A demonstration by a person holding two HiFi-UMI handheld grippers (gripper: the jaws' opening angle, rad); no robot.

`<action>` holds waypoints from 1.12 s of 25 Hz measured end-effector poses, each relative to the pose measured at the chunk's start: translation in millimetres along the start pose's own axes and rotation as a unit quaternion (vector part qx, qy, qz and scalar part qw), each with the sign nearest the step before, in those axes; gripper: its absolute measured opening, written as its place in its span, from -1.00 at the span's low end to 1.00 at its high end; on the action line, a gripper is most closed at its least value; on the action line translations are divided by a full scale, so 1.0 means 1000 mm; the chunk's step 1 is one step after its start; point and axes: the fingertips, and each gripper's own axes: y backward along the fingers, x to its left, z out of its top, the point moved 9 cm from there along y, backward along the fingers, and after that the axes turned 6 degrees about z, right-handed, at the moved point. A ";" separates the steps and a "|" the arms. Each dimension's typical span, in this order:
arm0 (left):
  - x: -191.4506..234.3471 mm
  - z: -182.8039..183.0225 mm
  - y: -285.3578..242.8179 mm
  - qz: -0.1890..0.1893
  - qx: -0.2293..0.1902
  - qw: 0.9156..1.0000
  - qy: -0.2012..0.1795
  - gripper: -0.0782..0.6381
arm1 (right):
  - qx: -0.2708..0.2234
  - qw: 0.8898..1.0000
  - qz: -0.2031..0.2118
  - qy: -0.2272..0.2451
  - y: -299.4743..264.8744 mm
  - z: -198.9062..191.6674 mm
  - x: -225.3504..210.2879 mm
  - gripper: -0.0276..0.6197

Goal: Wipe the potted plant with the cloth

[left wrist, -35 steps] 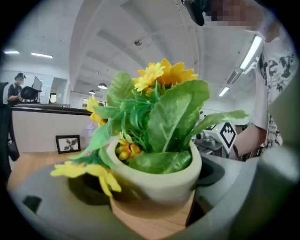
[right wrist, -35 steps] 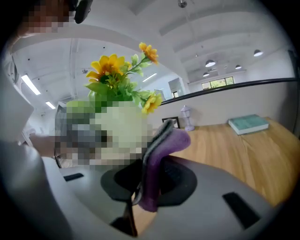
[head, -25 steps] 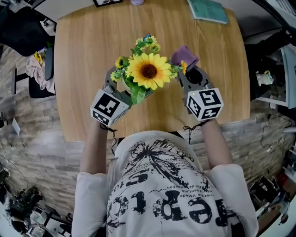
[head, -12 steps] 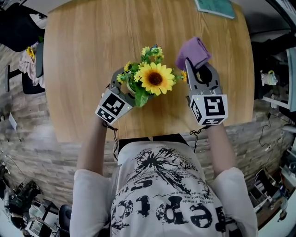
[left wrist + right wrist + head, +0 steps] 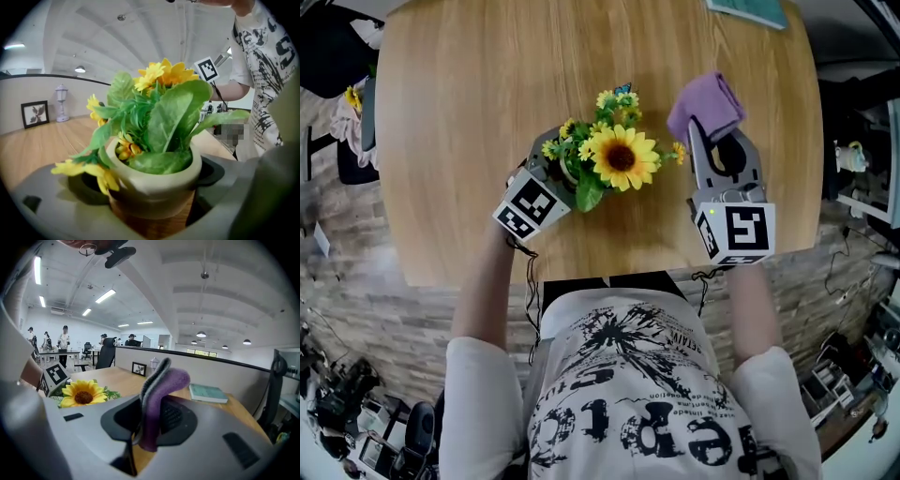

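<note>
The potted plant [image 5: 614, 155] is a sunflower with small yellow blooms and green leaves in a pale pot [image 5: 154, 185]. My left gripper [image 5: 551, 167] is shut on the pot, which fills the space between its jaws in the left gripper view. The purple cloth [image 5: 706, 105] is folded and pinched upright in my right gripper [image 5: 705, 127], just right of the flowers and apart from them. In the right gripper view the cloth [image 5: 157, 399] stands between the jaws, and the sunflower [image 5: 84, 394] lies to the left.
The wooden table [image 5: 469, 112] carries a teal book [image 5: 755, 9] at its far right corner and a small picture frame [image 5: 138, 368] and lamp [image 5: 62, 102] at the back. A chair with clothes [image 5: 352, 122] stands left of the table.
My right gripper has drawn the cloth a little away to the right of the flowers. The left gripper still holds the pot, shifted slightly forward on the table.
</note>
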 end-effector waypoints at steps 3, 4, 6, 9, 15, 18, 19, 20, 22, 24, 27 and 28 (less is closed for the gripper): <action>0.002 -0.002 -0.002 -0.004 0.005 1.000 -0.009 0.70 | 0.005 1.000 0.002 -0.008 -0.001 -0.005 0.002 -0.67; 0.002 -0.002 -0.003 -0.005 0.006 1.000 -0.011 0.70 | 0.006 1.000 0.003 -0.009 -0.001 -0.006 0.003 -0.67; 0.003 -0.002 -0.004 -0.004 0.007 1.000 -0.011 0.70 | 0.008 1.000 0.002 -0.009 -0.002 -0.006 0.003 -0.67; 0.005 0.000 -0.002 0.009 -0.002 1.000 0.007 0.86 | 0.007 1.000 0.000 -0.011 -0.001 -0.004 0.005 -0.67; 0.000 0.021 0.024 0.045 -0.042 0.998 0.019 0.86 | 0.014 1.000 0.000 0.004 0.011 0.005 0.010 -0.67; -0.002 0.042 0.046 0.068 -0.084 0.994 0.027 0.86 | 0.010 1.000 0.009 0.007 0.015 0.011 0.014 -0.67; -0.002 0.049 0.053 0.079 -0.095 0.992 0.026 0.86 | 0.007 1.000 0.014 0.007 0.016 0.013 0.015 -0.67; -0.002 0.056 0.060 0.091 -0.105 0.990 0.027 0.85 | 0.004 1.000 0.019 0.007 0.017 0.016 0.016 -0.67; -0.004 0.071 0.074 0.116 -0.128 0.984 0.033 0.80 | -0.002 1.000 0.031 0.002 0.023 0.023 0.018 -0.68; -0.009 0.087 0.089 0.138 -0.147 0.979 0.034 0.65 | -0.010 0.999 0.037 -0.005 0.030 0.030 0.020 -0.68; -0.016 0.105 0.108 0.176 -0.161 0.971 0.015 0.34 | -0.021 0.999 0.038 0.002 0.035 0.039 0.023 -0.68; -0.018 0.110 0.115 0.191 -0.165 0.967 0.013 0.25 | -0.024 0.999 0.041 0.005 0.037 0.042 0.024 -0.68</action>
